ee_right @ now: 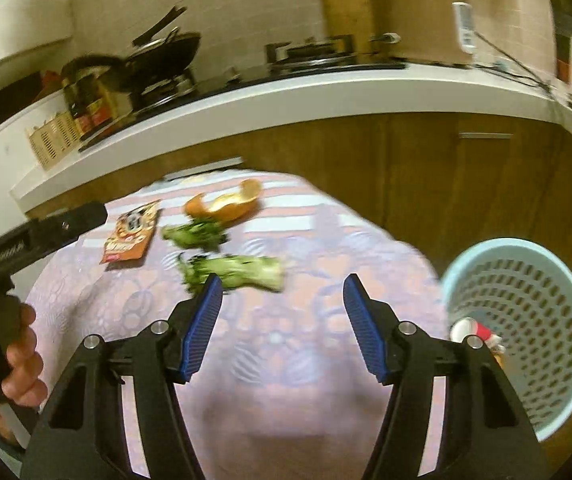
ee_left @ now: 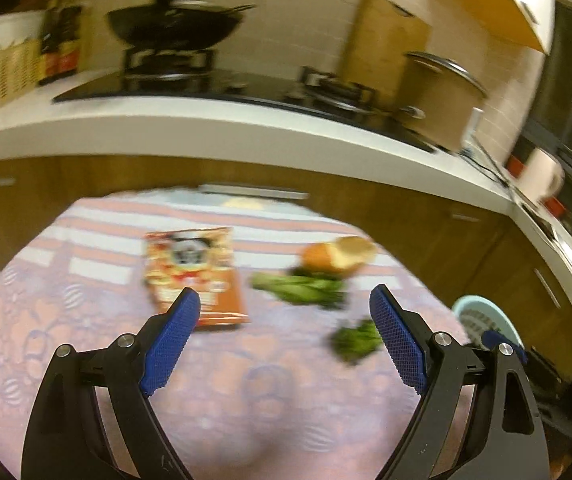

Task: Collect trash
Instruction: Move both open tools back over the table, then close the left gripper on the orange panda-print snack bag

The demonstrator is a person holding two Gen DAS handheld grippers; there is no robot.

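On the patterned tablecloth (ee_left: pixel 269 392) lie an orange snack packet (ee_left: pixel 195 276), an orange peel (ee_left: pixel 338 256) and two pieces of green vegetable scrap (ee_left: pixel 302 286) (ee_left: pixel 356 340). My left gripper (ee_left: pixel 286 300) is open and empty, just short of the packet. In the right wrist view my right gripper (ee_right: pixel 281 284) is open and empty, close to the nearer vegetable scrap (ee_right: pixel 233 270); the peel (ee_right: pixel 225 204), the other scrap (ee_right: pixel 195 234) and the packet (ee_right: pixel 131 238) lie beyond. A light blue perforated bin (ee_right: pixel 526 320) stands at the right with red and white trash (ee_right: pixel 476 330) inside.
A kitchen counter (ee_left: pixel 245 132) with a hob, a black wok (ee_left: pixel 173 24), a pot (ee_left: pixel 442 92) and bottles runs behind the table, above wooden cabinet doors (ee_right: pixel 466 168). The bin also shows in the left wrist view (ee_left: pixel 486 320). The left gripper's handle (ee_right: pixel 29 240) is at the left.
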